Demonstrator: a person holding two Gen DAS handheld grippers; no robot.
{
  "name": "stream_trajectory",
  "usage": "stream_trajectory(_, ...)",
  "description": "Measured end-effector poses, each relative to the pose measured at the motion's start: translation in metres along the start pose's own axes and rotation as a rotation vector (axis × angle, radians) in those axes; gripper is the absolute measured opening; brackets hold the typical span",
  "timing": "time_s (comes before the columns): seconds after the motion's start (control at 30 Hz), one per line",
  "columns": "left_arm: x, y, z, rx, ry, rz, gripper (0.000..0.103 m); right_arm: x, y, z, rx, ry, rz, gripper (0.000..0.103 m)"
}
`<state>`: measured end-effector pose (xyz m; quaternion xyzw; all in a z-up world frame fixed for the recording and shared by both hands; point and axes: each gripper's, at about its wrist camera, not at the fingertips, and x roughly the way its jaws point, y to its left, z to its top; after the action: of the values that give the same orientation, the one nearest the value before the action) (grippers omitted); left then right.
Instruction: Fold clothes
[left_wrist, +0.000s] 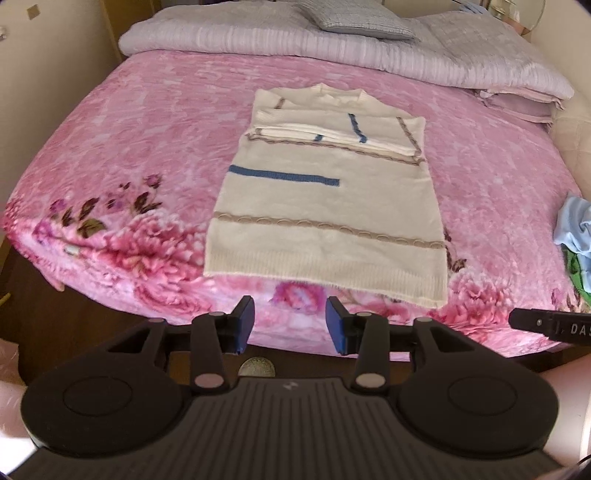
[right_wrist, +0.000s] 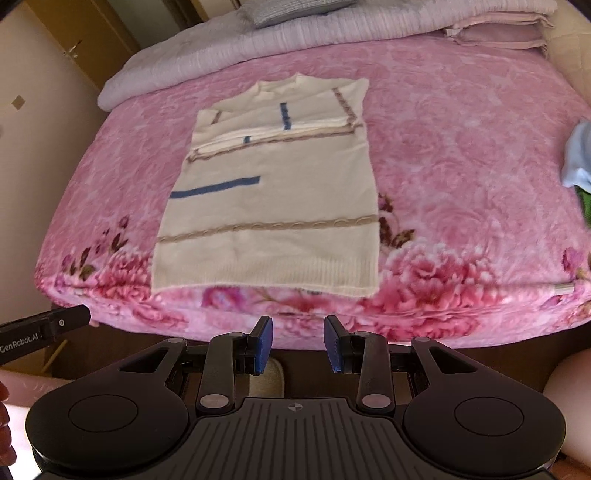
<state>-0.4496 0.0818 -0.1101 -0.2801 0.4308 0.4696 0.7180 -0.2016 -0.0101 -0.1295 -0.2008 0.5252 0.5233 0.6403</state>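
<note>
Hovering just off the near edge of the bed, left gripper with its blue pads standing partly apart, nothing lying between them, nothing being touched. Hanging alongside it, right gripper, blue pads likewise parted with an empty gap, pinching nothing.

Lying flat straight ahead of both grippers, beyond the fingertips and apart from them, cream sweater, sleeves folded across the chest, blue and tan stripes running over it, ribbed hem nearest the grippers at the bed's front edge. Spreading under it and out to both sides, pink flowered blanket covering the bed.

Sitting far ahead past the sweater's collar, pale lilac quilt bunched along the head of the bed, with a grey pillow resting on top. Lying off to the right of the grippers at the blanket's side edge, light blue cloth piled with something green.

Showing directly below the grippers, dark floor and a pale slipper-like shape, too hidden to tell for sure. Standing to the far left, a wooden door with a handle.

Blocking the way to the sweater: nothing showing between fingertips and hem.
</note>
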Motion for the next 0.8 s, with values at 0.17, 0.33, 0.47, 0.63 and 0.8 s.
stream_trajectory(0.17,-0.012,0.009,-0.015,-0.029,-0.006,0.051,0.040,-0.003,0.008,-0.008,-0.040,0.007,0.005,0.035)
stream_trajectory(0.33,-0.020,0.013,-0.023,-0.036,-0.010,0.055,0.040,-0.001,0.012,-0.016,-0.061,0.034,-0.033,0.035)
stream_trajectory(0.47,-0.022,0.013,-0.027,-0.027,-0.006,0.046,0.041,0.000,0.016,-0.017,-0.075,0.045,-0.057,0.035)
stream_trajectory(0.63,-0.022,0.014,-0.025,-0.016,-0.008,0.041,0.041,0.002,0.023,-0.016,-0.093,0.048,-0.068,0.035)
stream_trajectory(0.8,-0.017,0.018,-0.022,-0.007,0.000,0.036,0.042,0.004,0.030,-0.015,-0.106,0.041,-0.074,0.035)
